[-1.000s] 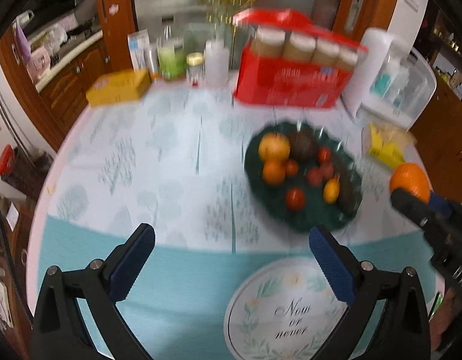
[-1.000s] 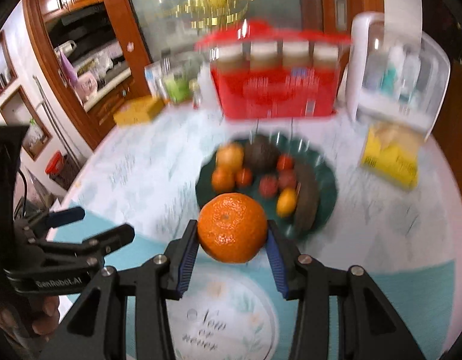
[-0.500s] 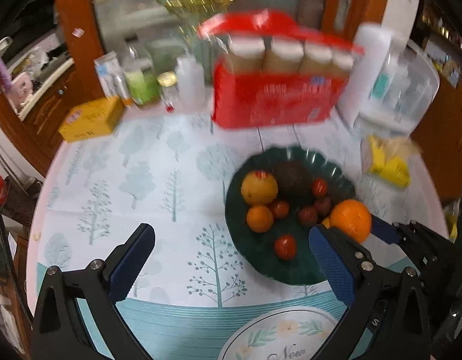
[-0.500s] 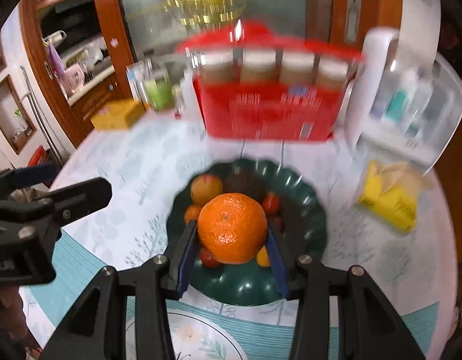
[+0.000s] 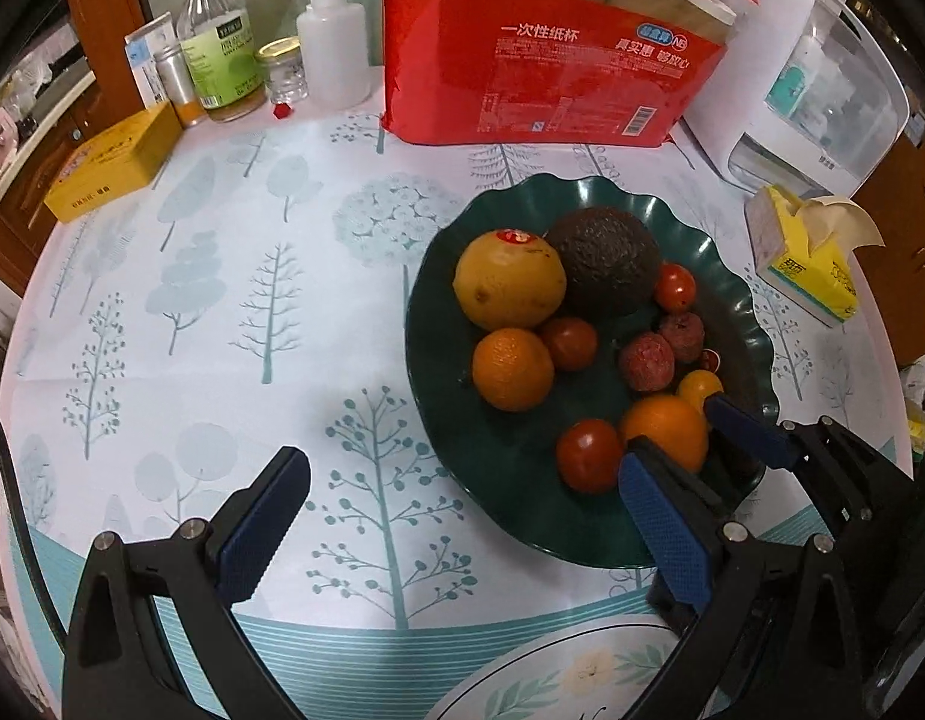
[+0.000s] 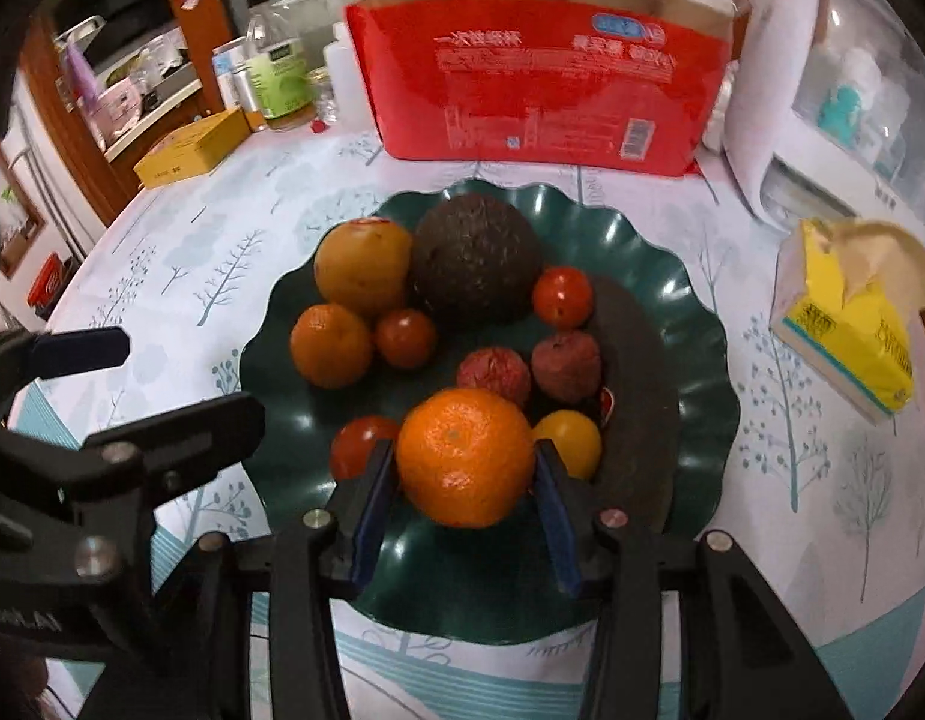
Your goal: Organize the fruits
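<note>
A dark green scalloped plate (image 6: 699, 354) (image 5: 423, 324) holds an avocado (image 6: 474, 258), a yellow-orange fruit (image 6: 360, 267), a small mandarin (image 6: 330, 345), several tomatoes and two lychees. A bright mandarin (image 6: 465, 456) (image 5: 666, 429) rests at the plate's near edge between the pads of my right gripper (image 6: 462, 453). Its jaws are opening, with thin gaps showing beside the fruit. My left gripper (image 5: 462, 474) stands wide open and empty, low over the tablecloth at the plate's left rim.
Behind the plate stands a red pack of paper cups (image 5: 552, 78). Bottles and jars (image 5: 222, 60) and a yellow box (image 5: 114, 162) sit back left. A white appliance (image 5: 816, 90) and a yellow tissue pack (image 5: 810, 264) are on the right.
Both grippers have come down and forward over the plate. The bright mandarin, carried above the table before, now sits on the plate, and the right pads have loosened from it.
</note>
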A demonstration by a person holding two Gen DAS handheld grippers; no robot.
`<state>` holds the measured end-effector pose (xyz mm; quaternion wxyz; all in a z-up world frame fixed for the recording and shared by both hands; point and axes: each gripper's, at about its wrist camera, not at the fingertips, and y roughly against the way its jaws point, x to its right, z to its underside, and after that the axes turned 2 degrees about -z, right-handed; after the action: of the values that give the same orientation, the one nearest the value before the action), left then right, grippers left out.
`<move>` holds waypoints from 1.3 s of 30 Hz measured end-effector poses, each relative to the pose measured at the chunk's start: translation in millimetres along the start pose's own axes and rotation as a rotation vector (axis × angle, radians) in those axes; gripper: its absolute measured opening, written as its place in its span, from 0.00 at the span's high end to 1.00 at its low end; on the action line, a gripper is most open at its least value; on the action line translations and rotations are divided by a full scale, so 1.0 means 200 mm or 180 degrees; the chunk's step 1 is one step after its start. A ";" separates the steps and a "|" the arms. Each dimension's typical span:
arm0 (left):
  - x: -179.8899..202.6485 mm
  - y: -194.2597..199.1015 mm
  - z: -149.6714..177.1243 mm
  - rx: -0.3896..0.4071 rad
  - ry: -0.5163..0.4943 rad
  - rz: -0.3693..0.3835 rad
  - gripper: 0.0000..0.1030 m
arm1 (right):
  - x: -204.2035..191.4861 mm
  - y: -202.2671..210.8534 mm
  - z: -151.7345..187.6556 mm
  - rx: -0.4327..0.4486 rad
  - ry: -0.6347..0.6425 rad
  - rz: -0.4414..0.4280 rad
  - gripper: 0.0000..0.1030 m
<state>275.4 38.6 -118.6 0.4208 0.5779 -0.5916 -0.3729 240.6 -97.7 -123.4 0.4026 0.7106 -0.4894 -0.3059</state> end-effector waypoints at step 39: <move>0.05 0.82 0.67 0.0451 -0.0067 0.0199 0.01 | -0.03 0.75 0.48 0.0118 -0.0553 0.0044 0.41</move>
<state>90.9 30.5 -15.7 0.3841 0.5835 -0.6386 -0.3228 92.1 -147.1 -38.4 0.3475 0.6853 -0.5329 -0.3545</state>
